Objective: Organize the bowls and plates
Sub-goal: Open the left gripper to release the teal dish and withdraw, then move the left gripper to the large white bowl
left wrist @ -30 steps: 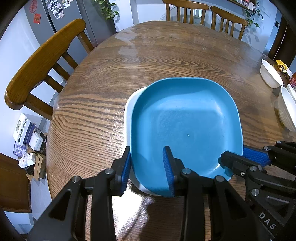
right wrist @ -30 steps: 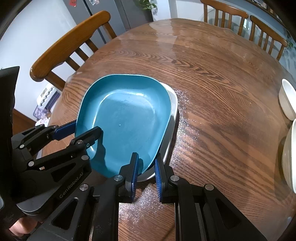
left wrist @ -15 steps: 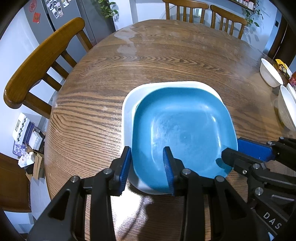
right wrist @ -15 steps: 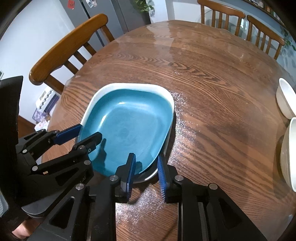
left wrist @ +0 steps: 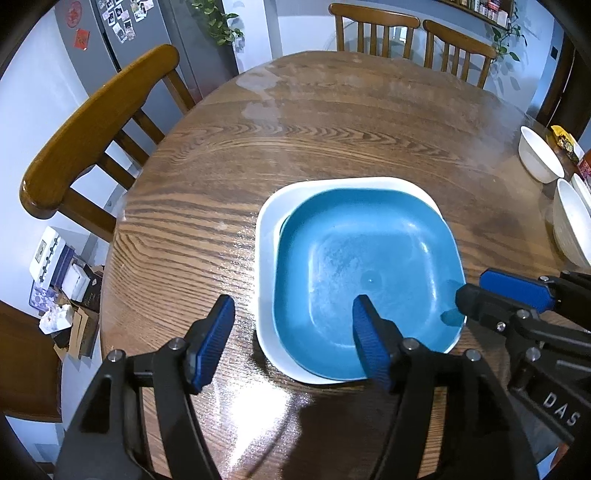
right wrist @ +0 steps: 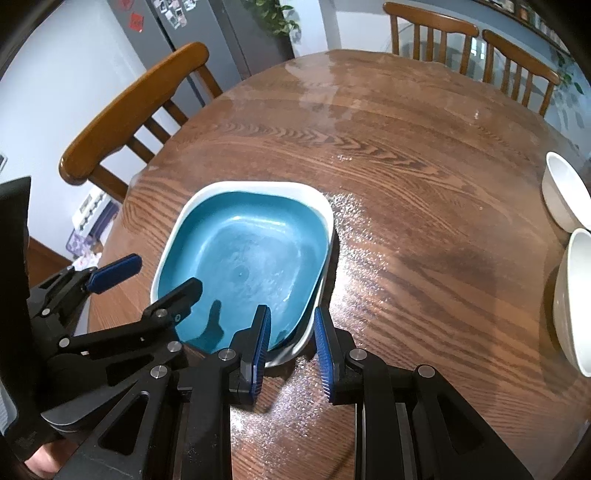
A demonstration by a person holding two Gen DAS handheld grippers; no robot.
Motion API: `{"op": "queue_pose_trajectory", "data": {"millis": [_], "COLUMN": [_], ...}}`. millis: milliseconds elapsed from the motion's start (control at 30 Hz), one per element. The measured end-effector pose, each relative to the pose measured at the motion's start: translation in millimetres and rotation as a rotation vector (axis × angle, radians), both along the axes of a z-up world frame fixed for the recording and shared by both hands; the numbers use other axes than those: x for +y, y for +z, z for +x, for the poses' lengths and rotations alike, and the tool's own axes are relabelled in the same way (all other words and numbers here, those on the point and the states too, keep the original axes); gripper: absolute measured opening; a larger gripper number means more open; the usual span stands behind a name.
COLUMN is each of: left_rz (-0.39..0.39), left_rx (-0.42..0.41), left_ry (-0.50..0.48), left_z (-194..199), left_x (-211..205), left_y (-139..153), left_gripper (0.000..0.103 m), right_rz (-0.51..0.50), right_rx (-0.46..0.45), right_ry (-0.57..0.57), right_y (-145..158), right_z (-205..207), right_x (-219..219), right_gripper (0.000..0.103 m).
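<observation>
Lowered from its tilted pose of a second ago, the blue plate [left wrist: 364, 269] now lies nested flat inside the white plate [left wrist: 266, 236], and the left gripper [left wrist: 291, 334] has let go of it: its jaws are opening, one blue pad out over the bare wood to the left of both plates and the other hanging above the blue plate's near edge, neither pressing on anything. Both plates sit on the near-left part of the round wooden table [left wrist: 332, 122], the white rim showing as a band along the left and far sides of the blue one. In the right wrist view the right gripper [right wrist: 291, 343] stands with a narrow gap between its pads, straddling the near-right corner of the stack; the rims of the blue plate [right wrist: 251, 258] and white plate [right wrist: 258, 186] lie between the pads, with a sliver of space visible on each side, so they do not seem to clamp. Two white bowls [left wrist: 537, 155] stand at the table's right edge, well apart from the plates, one behind the other. A wooden chair [left wrist: 92, 122] is drawn up at the left, two more chairs [left wrist: 373, 31] at the far side, and a grey refrigerator [left wrist: 122, 33] with photos on its door stands behind the left chair.
</observation>
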State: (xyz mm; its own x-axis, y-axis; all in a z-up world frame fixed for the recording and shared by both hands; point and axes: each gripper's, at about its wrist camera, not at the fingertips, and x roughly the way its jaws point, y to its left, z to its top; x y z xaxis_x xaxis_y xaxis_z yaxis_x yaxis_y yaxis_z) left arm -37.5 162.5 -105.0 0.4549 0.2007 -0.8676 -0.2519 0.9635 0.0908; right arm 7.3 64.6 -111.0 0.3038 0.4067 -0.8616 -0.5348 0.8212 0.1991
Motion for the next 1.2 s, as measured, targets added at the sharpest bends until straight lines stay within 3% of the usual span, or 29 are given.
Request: {"op": "queue_pose_trajectory", "data": {"millis": [67, 167, 300, 367, 500, 633, 1200], "left_rz": [0.002, 0.005, 0.016, 0.022, 0.036, 0.043, 0.076], "left_rx": [-0.006, -0.021, -0.044, -0.056, -0.089, -0.119, -0.202], "left_ry": [0.005, 0.010, 0.011, 0.011, 0.009, -0.005, -0.168], "left_z": [-2, -4, -8, -9, -13, -14, -12], "left_x": [0, 0, -2, -3, -9, -20, -110], "left_y": [3, 7, 15, 20, 31, 43, 74], "left_gripper": [0.066, 0.077, 0.079, 0.079, 0.091, 0.096, 0.097], "right_rz": [0.010, 0.024, 0.060, 0.076, 0.118, 0.152, 0.249], "right_rx": [-0.006, -0.011, -0.027, -0.035, -0.067, -0.095, -0.158], "right_ry": [-0.004, -0.008, -0.021, -0.025, -0.036, -0.061, -0.249], "right_y": [2, 5, 10, 14, 25, 34, 59], "right_z": [0, 0, -1, -2, -4, -5, -14], "right_x": [-3, -6, -14, -18, -31, -50, -169], "right_gripper": [0.024, 0.027, 0.048, 0.048, 0.049, 0.049, 0.049]}}
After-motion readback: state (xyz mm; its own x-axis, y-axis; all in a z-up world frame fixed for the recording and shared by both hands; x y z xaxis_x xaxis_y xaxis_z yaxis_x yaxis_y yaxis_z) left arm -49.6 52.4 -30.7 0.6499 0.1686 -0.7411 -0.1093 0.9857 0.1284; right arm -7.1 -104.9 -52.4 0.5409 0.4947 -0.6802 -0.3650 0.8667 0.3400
